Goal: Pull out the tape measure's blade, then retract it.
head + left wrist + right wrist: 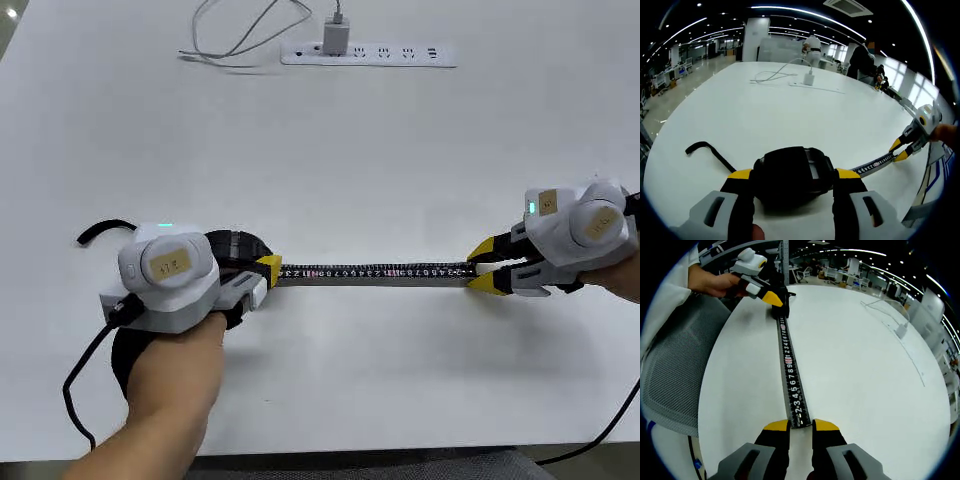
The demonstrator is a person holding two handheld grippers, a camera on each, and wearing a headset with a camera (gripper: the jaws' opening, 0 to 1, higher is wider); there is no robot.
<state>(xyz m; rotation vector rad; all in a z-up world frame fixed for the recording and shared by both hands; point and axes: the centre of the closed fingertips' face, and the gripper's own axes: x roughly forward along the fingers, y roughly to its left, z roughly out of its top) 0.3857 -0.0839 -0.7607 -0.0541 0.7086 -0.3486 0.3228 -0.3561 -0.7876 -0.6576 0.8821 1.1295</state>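
Note:
A black tape measure case (238, 252) rests on the white table, and my left gripper (262, 275) is shut on it. In the left gripper view the case (794, 172) sits between the yellow-tipped fingers (740, 176). The blade (375, 272) is drawn out to the right, flat over the table, with numbers showing. My right gripper (484, 268) is shut on the blade's end. Seen from the right gripper, the blade (791, 382) runs from my right gripper (801, 426) up to the case (781, 302). A black wrist strap (103, 230) trails left of the case.
A white power strip (370, 53) with a plugged charger (336, 37) and white cable (240, 35) lies at the far edge. A grey mesh chair (677, 365) stands at the near edge. People stand far off beyond the table.

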